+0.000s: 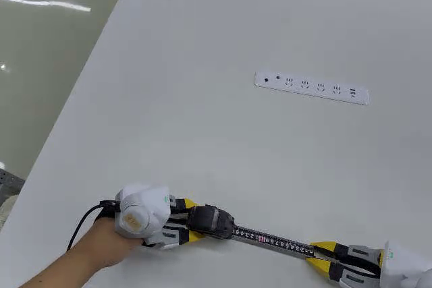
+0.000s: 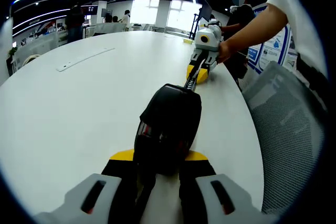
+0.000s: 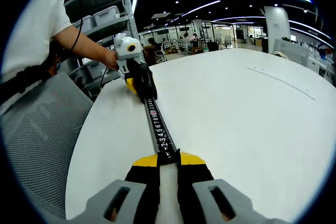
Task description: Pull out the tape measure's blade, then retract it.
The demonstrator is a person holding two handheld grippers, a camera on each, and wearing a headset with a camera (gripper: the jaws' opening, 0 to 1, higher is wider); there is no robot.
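The left tool (image 1: 189,220) is clamped on the black tape measure (image 1: 212,221), which lies by the bench's (image 1: 202,112) near edge. The right tool (image 1: 322,255) pinches the tip of the blade (image 1: 270,239), drawn out along that edge.

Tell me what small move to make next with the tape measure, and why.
Probably draw the right gripper a little farther from the case. Its jaws are shut on the end of the blade, the left gripper clamps the case, and just a short stretch of blade lies between them, so the pull-out looks unfinished.
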